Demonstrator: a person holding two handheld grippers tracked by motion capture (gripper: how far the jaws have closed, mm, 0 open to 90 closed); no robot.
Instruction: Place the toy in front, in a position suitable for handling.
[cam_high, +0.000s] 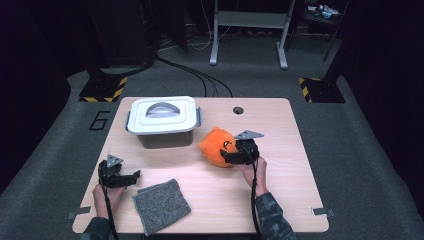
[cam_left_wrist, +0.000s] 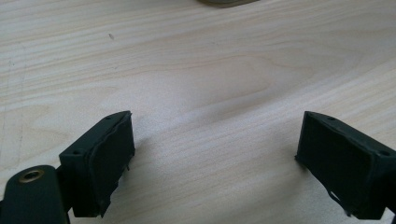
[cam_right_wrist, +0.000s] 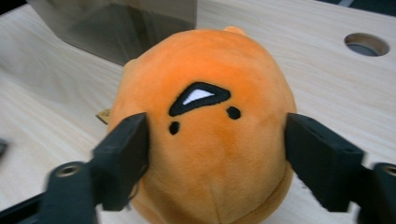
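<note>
An orange plush toy (cam_high: 215, 145) with a black stitched face lies on the wooden table (cam_high: 280, 200), right of centre. My right gripper (cam_high: 226, 156) reaches it from the near side. In the right gripper view its jaws stand wide on either side of the plush toy (cam_right_wrist: 210, 60), right against its flanks, and the right gripper (cam_right_wrist: 217, 154) is not squeezing it. My left gripper (cam_high: 134, 176) rests low over the table's near left, open. Between the left gripper's (cam_left_wrist: 215, 158) jaws lies bare wood.
A white lidded box (cam_high: 162, 119) with a grey handle stands at the back left; its dark wall (cam_right_wrist: 116, 28) rises just behind the plush. A grey cloth (cam_high: 161, 205) lies near the front edge, right of my left gripper. A round cable hole (cam_high: 238, 110) sits at the table's far middle.
</note>
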